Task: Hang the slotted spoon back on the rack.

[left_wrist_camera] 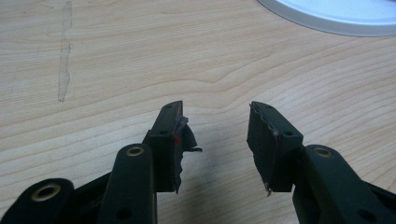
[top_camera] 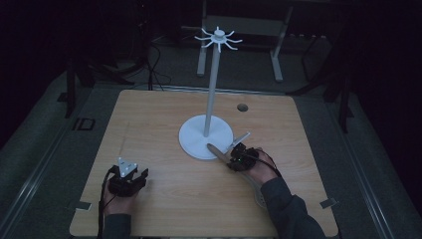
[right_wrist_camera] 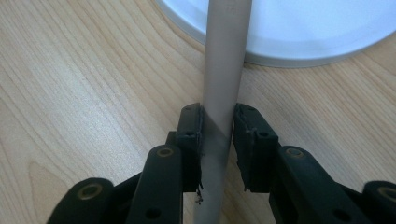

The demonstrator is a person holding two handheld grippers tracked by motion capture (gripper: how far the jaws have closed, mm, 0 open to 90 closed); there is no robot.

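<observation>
A white hook stand [top_camera: 213, 74] rises from a round base [top_camera: 196, 139] at the table's middle, with several hooks [top_camera: 218, 39] at its top. My right gripper [top_camera: 230, 158] [right_wrist_camera: 217, 117] is shut on the grey handle of a long utensil [top_camera: 217, 151] [right_wrist_camera: 225, 70]. The handle's tip lies over the base's rim [right_wrist_camera: 303, 42], and its pale other end [top_camera: 259, 195] shows behind the hand. At the front left my left gripper [top_camera: 143, 175] [left_wrist_camera: 217, 133] rests low over bare wood, open, with nothing between its fingers. The base's edge [left_wrist_camera: 336, 21] shows ahead of it.
The wooden table [top_camera: 164, 129] has a small round hole [top_camera: 242, 107] at the back right. A faint scuff line [left_wrist_camera: 64, 56] marks the wood on the left. Dark floor and a metal frame [top_camera: 276, 45] lie beyond the far edge.
</observation>
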